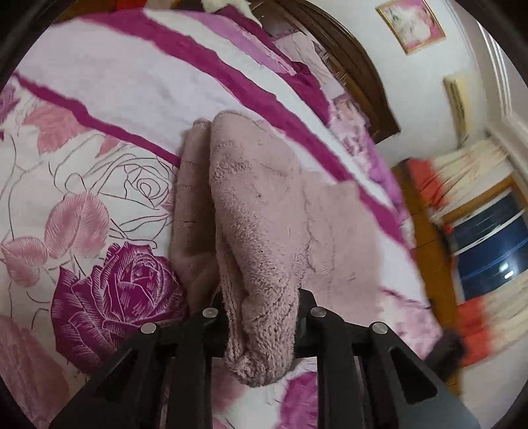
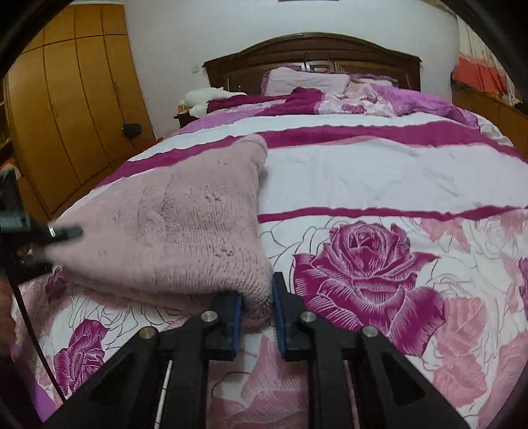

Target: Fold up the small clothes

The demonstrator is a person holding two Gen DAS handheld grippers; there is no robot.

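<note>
Floral bedspread (image 2: 363,171), both tools pinching sweater (image 2: 171,224) corners

Bedspread (image 2: 363,171) is loud: white with magenta stripes across it and big printed roses (image 2: 366,264) toward the near end. Dark carved wooden headboard (image 2: 313,52) at the far end, a pale lilac pillow (image 2: 307,81) leaning against it, some crumpled purple bedding next to that. Something white and fluffy (image 2: 201,97) sits by the far left corner of the bed. Tall orange-brown wardrobe (image 2: 72,99) along the left wall. Pink-framed picture (image 1: 412,24) hangs on the white wall, and orange-and-cream curtains (image 1: 462,171) hang round a dark window (image 1: 491,241).
</note>
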